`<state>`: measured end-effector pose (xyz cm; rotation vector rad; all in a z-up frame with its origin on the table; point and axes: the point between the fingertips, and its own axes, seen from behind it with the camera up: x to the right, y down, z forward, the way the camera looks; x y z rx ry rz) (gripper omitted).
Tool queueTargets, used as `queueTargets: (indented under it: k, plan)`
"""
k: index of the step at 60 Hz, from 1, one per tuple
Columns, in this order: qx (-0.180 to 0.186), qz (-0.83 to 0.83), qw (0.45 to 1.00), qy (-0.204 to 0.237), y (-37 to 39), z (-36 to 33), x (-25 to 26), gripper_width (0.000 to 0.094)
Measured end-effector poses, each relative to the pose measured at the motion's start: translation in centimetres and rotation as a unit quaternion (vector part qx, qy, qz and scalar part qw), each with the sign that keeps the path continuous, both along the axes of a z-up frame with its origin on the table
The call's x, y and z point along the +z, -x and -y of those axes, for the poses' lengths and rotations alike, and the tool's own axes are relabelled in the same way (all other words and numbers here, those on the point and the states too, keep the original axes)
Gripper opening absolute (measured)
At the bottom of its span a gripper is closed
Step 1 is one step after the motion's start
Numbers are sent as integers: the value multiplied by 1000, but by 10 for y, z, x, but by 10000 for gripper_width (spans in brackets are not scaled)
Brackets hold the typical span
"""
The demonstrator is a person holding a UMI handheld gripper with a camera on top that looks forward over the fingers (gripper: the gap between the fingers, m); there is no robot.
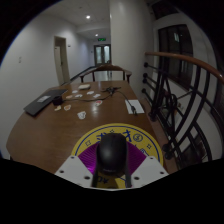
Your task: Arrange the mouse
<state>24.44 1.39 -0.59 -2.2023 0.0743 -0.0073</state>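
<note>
Your tool (pixel 111 170) has the black mouse (pixel 111 154) right between its two fingers, with the purple pads (pixel 92 163) close against the mouse's flanks on either side. The dim view does not let you confirm that both pads press on it, so whether the tool grips the mouse or merely brackets it cannot be told. The mouse is seen from behind, a dark rounded hump, and its underside is hidden, so you cannot tell if it rests on the surface or is lifted clear.

Beneath and just ahead of the mouse lies a round mouse pad (pixel 117 138) with a yellow rim and dark lettering around the edge; the mouse covers the pad's near part and the print is too small to read. The pad lies on a long wooden bench (pixel 50 125).

Well beyond the mouse, toward the far end of the bench, you have a dark flat laptop (pixel 43 102) off to the left, a scatter of small pale objects (pixel 85 97) in the middle that are too small to name, and a white sheet of paper (pixel 134 105) to the right. A curved metal railing (pixel 170 95) runs along the right of the bench, partly cut off from view. A doorway (pixel 103 52) shows in the back wall.
</note>
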Motion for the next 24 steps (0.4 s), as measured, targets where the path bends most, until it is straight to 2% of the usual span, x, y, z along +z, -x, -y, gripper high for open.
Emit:
queueTargets:
  k: [5,6,7,12,14,24]
  plan:
    - [28,-2,999,16,2,4,5,528]
    - [33,3,999,15,15,-19,-6,567]
    - [42,4,999,19,8,4,-9,570]
    - [62,11,998,32,4,29,1,878]
    - [71,12,997,27,5,33,5,855]
    - [81,-15,997,-9,-10,94,45,866]
